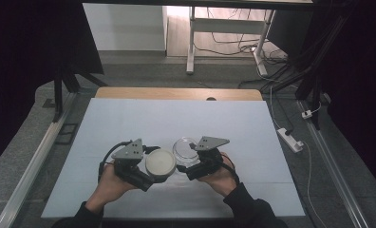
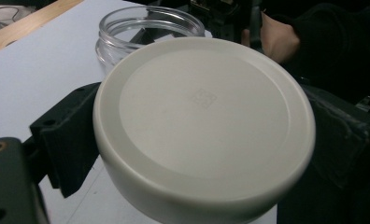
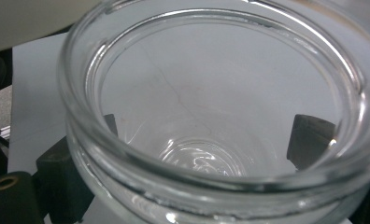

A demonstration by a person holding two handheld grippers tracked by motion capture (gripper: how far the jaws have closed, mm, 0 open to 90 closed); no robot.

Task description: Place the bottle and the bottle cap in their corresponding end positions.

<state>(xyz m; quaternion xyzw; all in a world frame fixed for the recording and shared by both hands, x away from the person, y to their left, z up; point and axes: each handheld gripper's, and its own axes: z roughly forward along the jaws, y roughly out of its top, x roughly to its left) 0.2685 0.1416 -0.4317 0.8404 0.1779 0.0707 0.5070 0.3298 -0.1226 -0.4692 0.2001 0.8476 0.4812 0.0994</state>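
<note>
— Why keep the two pieces apart like that?

— My left hand-held gripper [image 1: 145,173] is clamped on the cream lid [image 1: 160,163], flat side up, jaws on opposite edges, so it stays level. My right hand-held gripper [image 1: 192,167] is closed around the clear glass jar [image 1: 186,148], mouth up, above the white surface [image 1: 176,118].

— And the jar's empty?

— It looks so. The lid sits just beside the rim, so I judge it either goes on next or has just been taken off.
</note>
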